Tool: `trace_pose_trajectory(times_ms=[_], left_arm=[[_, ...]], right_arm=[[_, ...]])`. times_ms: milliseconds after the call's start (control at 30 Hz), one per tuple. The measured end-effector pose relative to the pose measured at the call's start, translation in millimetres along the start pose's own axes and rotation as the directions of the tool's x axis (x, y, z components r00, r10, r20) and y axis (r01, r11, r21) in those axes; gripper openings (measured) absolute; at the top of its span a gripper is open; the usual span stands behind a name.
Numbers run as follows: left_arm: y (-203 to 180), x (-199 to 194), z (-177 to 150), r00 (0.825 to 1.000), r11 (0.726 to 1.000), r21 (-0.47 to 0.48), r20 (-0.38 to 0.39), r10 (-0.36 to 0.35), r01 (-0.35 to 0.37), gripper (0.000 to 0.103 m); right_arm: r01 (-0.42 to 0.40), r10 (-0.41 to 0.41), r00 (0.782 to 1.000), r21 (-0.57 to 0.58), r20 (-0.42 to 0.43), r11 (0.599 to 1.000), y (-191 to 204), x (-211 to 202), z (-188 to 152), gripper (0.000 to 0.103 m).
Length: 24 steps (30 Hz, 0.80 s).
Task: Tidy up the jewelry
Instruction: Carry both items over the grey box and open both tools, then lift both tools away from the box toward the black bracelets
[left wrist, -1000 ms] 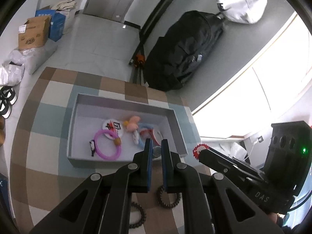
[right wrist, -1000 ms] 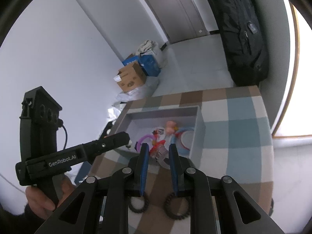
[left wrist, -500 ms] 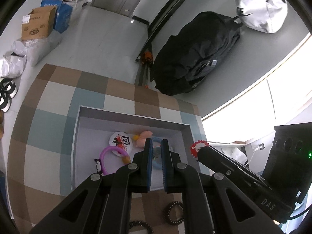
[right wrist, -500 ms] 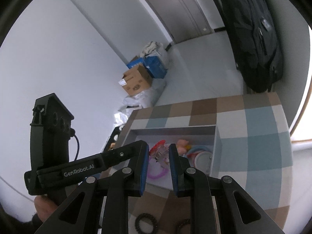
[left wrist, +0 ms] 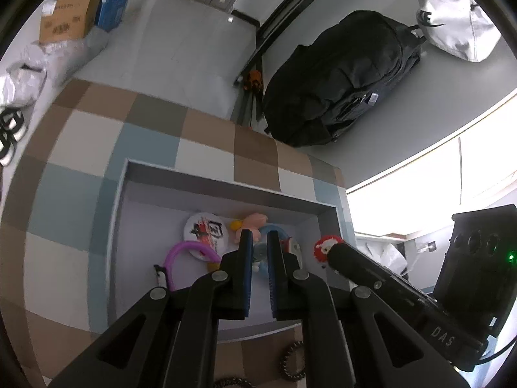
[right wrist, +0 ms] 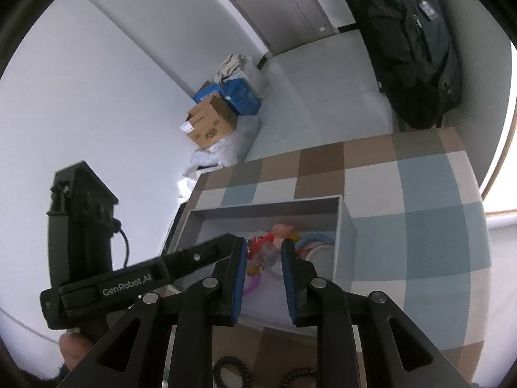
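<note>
A grey box (left wrist: 223, 189) on the checked cloth holds a purple ring (left wrist: 181, 252), a white round badge (left wrist: 205, 231), a pink figure (left wrist: 255, 221) and a blue ring (left wrist: 274, 229). My left gripper (left wrist: 257, 242) hovers over the box with its jaws narrowly apart and a small clear item between them. My right gripper (right wrist: 263, 252) holds a red-and-clear hair clip (right wrist: 261, 250) over the box (right wrist: 268, 210); the clip's red end (left wrist: 324, 247) shows in the left wrist view. Black coil hair ties (left wrist: 290, 362) lie on the cloth in front of the box.
A black bag (left wrist: 339, 84) and a silver bag (left wrist: 458, 22) lie on the floor beyond the table. Cardboard and blue boxes (right wrist: 219, 116) stand by the wall. Shoes (left wrist: 9, 129) lie at the left edge.
Both grippers have risen and moved forward over the box. The hair ties have slid toward the bottom of both views. The right gripper's jaws stand a little wider.
</note>
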<state>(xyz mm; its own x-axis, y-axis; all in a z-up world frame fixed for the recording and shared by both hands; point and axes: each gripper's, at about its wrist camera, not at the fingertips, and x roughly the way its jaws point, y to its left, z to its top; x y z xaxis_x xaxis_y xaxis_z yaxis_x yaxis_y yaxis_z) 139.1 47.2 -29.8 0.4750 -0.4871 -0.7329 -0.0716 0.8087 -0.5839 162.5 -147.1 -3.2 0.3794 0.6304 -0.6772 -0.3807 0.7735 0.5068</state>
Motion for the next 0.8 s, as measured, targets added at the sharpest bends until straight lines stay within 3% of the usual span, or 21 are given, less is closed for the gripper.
trace_pose_trajectory(times_ms=[67, 100, 133, 200, 333, 600, 800], left_arm=[[-2, 1, 1, 1.000, 1.000, -0.001, -0.026, 0.000, 0.000, 0.016], [-4, 0, 1, 1.000, 1.000, 0.006, -0.020, 0.001, -0.001, 0.025], [-5, -2, 0, 1.000, 1.000, 0.015, -0.010, 0.006, -0.006, 0.031], [-6, -9, -1, 1.000, 1.000, 0.015, 0.018, 0.022, -0.022, 0.058], [-5, -21, -3, 0.998, 0.999, 0.010, 0.060, 0.033, -0.034, 0.061], [-10, -29, -15, 0.983, 0.985, 0.066, 0.100, 0.155, -0.162, 0.061], [-16, -32, -25, 0.980, 0.982, 0.082, 0.121, 0.159, -0.169, 0.061]], right_arm=[[-0.009, 0.009, 1.000, 0.003, 0.021, 1.000, -1, -8, 2, 0.023], [-0.010, 0.010, 0.999, -0.001, 0.032, 1.000, 0, -12, 2, 0.028], [-0.009, 0.010, 0.999, -0.005, 0.047, 1.000, 0, -17, 3, 0.042], [-0.010, 0.010, 0.996, -0.009, 0.089, 1.000, 1, -29, 3, 0.064], [-0.014, 0.016, 0.992, -0.015, 0.125, 1.000, 1, -42, 2, 0.066], [0.011, -0.005, 0.990, -0.037, 0.138, 0.999, 3, -54, -4, 0.084], [0.040, -0.030, 0.989, -0.062, 0.146, 0.997, 4, -62, -13, 0.094]])
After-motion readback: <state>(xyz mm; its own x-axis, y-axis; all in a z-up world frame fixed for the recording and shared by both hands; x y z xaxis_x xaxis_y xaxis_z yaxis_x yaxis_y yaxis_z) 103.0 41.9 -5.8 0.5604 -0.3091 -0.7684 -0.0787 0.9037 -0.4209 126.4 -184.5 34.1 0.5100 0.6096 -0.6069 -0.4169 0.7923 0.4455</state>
